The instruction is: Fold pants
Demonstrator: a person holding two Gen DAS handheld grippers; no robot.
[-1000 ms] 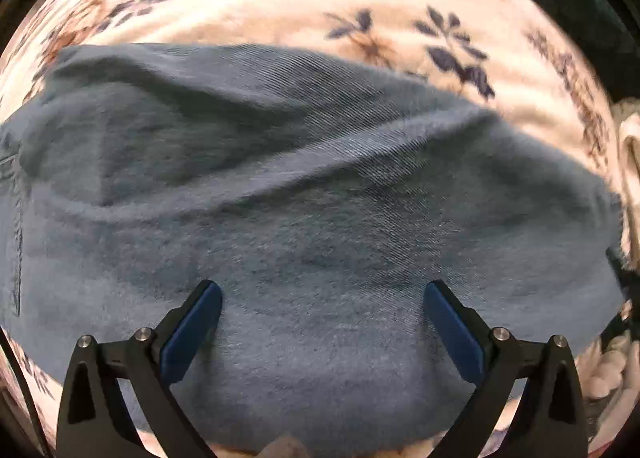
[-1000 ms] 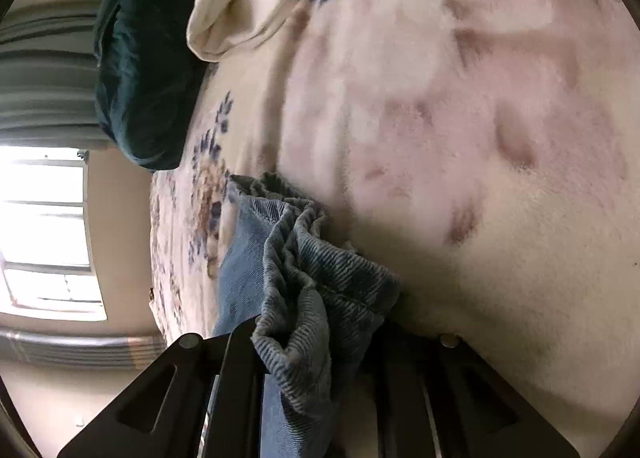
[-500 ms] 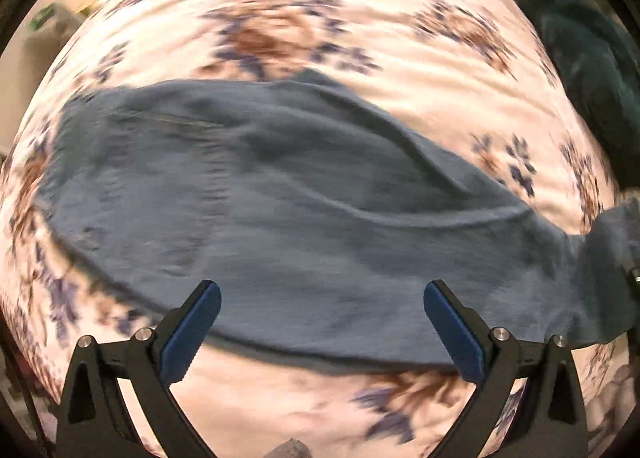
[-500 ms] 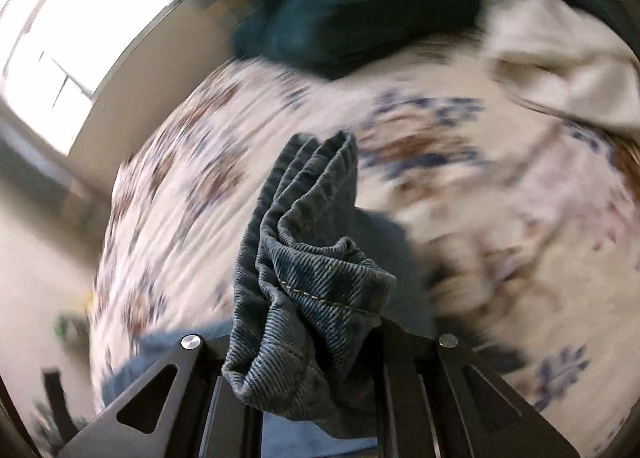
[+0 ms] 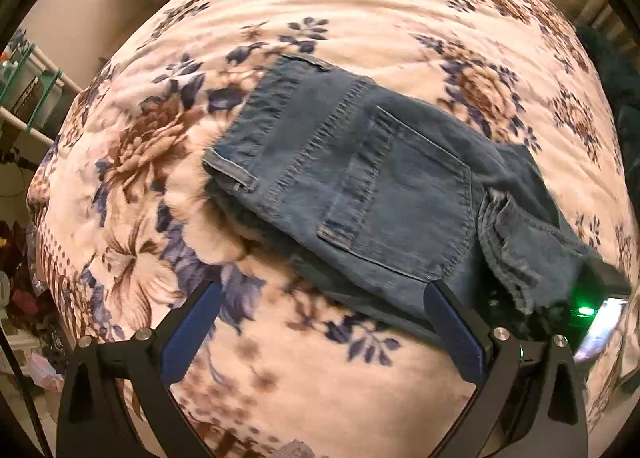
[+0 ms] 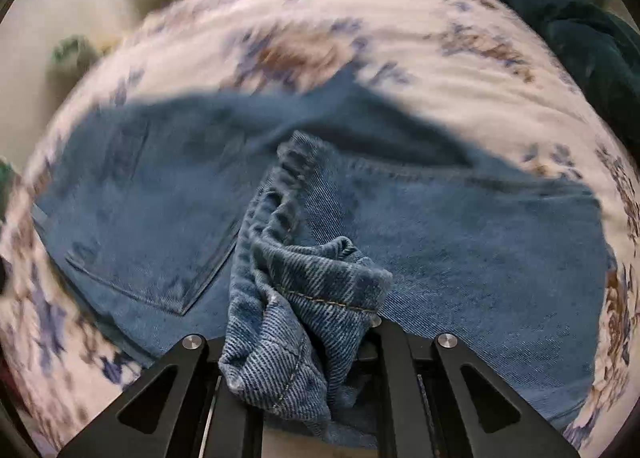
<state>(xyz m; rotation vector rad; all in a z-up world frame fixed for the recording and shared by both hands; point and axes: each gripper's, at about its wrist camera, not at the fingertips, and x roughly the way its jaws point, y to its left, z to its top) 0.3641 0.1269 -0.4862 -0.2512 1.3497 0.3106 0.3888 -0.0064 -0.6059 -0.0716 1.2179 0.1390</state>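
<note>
Pants point(image 5: 360, 185) lie on the floral blanket point(image 5: 328, 378), back pocket point(image 5: 404, 209) up, waistband end away from the right gripper. Left gripper point(image 5: 320, 330) hangs over the blanket just beside the pocket, fingers point(image 5: 192, 334) spread wide, nothing between them. Right gripper point(image 6: 296, 358) sits above the pants past the pocket's tip, fingers nearly together, pinching a bunched hem point(image 6: 304, 310). Dark green fabric point(image 6: 592, 45) lies at the blanket's far edge

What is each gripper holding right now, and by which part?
The right gripper is shut on the jeans, pinching a bunched hem at a leg end. The left gripper is open and holds nothing, above the floral blanket.
</note>
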